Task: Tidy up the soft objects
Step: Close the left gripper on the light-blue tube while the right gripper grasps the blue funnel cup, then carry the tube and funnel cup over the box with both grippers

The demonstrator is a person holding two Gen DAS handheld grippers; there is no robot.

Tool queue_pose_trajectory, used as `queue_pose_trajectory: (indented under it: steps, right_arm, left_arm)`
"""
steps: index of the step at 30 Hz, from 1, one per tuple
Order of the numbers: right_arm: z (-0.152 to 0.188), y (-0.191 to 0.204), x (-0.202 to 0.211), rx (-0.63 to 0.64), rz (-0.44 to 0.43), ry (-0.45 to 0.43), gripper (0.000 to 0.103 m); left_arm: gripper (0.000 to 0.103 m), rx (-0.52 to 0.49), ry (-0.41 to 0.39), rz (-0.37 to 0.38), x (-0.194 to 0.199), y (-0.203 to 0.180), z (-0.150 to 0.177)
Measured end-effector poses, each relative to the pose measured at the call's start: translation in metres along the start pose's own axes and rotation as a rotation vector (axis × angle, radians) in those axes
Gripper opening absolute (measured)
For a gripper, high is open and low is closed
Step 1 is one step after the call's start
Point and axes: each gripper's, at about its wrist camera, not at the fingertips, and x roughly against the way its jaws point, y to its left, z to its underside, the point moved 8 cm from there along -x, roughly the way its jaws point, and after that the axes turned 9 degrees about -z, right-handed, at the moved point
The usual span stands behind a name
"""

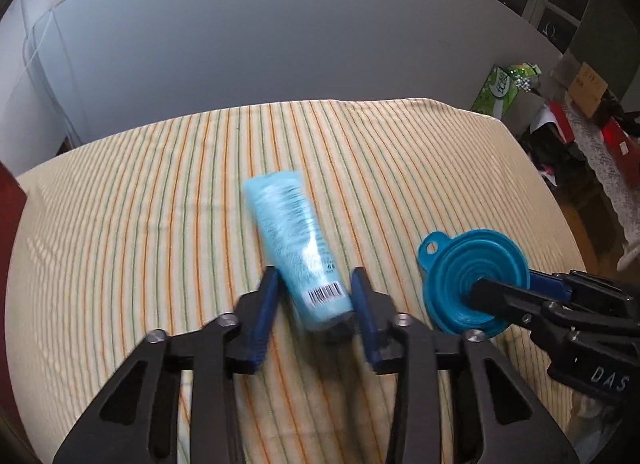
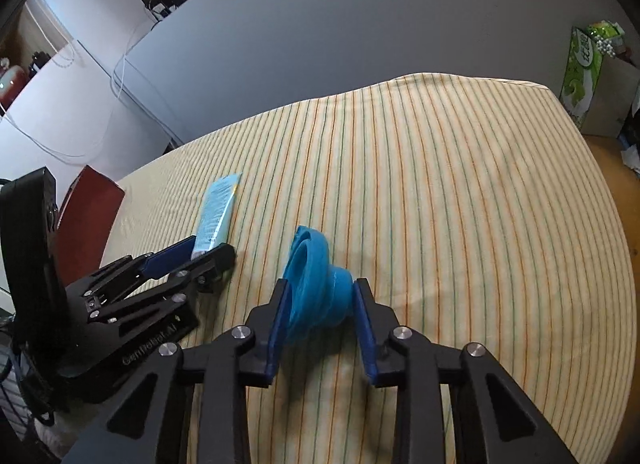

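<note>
A light blue squeeze tube (image 1: pixel 294 238) with a barcode lies between the fingers of my left gripper (image 1: pixel 316 282), which is shut on its near end, over the striped cloth (image 1: pixel 140 224). The tube also shows in the right wrist view (image 2: pixel 216 214), held by the left gripper (image 2: pixel 206 250). A blue collapsible silicone funnel (image 2: pixel 316 284) sits between the fingers of my right gripper (image 2: pixel 320 292), which is shut on its narrow end. In the left wrist view the funnel (image 1: pixel 464 276) has its wide rim turned toward the camera, held by the right gripper (image 1: pixel 504 284).
The striped cloth (image 2: pixel 440 184) covers the table. A grey wall panel (image 1: pixel 280 44) stands behind it. A green box (image 1: pixel 498 90) and clutter lie off the right edge. A red-brown object (image 2: pixel 88 220) stands at the table's left edge.
</note>
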Motion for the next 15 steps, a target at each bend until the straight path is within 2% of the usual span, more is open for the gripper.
queue_pose_trajectory:
  steps: [2,6,8,15]
  right_arm:
    - [0.004,0.001,0.001,0.002,0.011,0.001,0.020]
    - [0.008,-0.003,0.004,0.006,0.021,0.008,0.018]
    - [0.007,-0.004,0.005,0.011,0.038,0.006,0.012]
    - [0.013,-0.004,0.020,0.013,0.050,-0.036,0.011]
  left_arm:
    - [0.025,0.008,0.011,0.034,0.002,0.005,0.003]
    - [0.024,0.007,0.004,0.057,0.007,0.011,0.007]
    - [0.024,0.007,0.001,0.061,0.009,0.012,0.009]
    - [0.024,0.017,-0.026,0.095,0.025,0.020,0.024]
